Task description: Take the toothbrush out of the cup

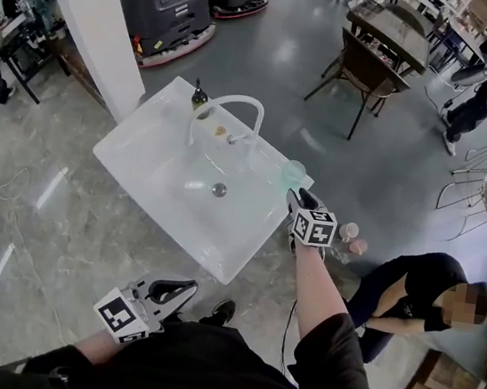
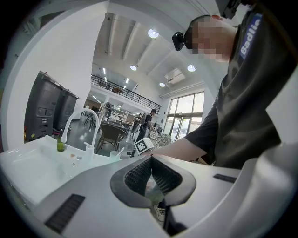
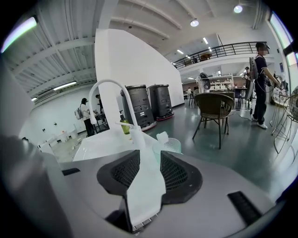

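Sink (image 1: pixel 143 143) stands on grey floor, with a faucet (image 1: pixel 229 102) and a green bottle (image 1: pixel 200 97) at its back edge. Cup (image 1: pixel 294 173) sits on the sink's right corner.

In the right gripper view we see the toothbrush (image 3: pixel 162 136) standing in the cup (image 3: pixel 174 145), head up, leaning toward the faucet side.

Right gripper (image 1: pixel 300 195) is just beside the cup and short of it. Its jaws are parted and hold nothing. The white showing in the gap is probably the sink rim; we cannot be sure.

Left gripper (image 1: pixel 185 287) is low near the person's body, well apart from the sink. Its jaws are pressed together at the tips, with nothing between them.
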`<act>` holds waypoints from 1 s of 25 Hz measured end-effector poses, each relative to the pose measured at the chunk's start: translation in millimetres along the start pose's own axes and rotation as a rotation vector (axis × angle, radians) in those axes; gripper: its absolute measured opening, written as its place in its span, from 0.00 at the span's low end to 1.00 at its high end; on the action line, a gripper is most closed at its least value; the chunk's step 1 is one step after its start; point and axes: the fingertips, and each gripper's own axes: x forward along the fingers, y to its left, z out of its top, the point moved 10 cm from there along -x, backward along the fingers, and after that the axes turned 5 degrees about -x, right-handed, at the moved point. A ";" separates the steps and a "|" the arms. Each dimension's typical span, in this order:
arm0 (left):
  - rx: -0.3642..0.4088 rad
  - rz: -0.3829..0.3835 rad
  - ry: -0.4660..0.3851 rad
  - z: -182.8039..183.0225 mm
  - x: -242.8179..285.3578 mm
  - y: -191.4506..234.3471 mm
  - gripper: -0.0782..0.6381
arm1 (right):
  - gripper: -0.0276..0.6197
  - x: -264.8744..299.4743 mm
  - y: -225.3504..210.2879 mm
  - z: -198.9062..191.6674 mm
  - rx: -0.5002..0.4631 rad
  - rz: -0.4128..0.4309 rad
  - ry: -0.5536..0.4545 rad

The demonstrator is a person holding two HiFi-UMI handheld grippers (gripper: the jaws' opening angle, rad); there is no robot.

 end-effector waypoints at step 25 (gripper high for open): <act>-0.034 0.071 0.012 -6.2 -16.7 5.3 0.12 | 0.09 30.6 -12.8 20.7 -0.107 -0.105 0.020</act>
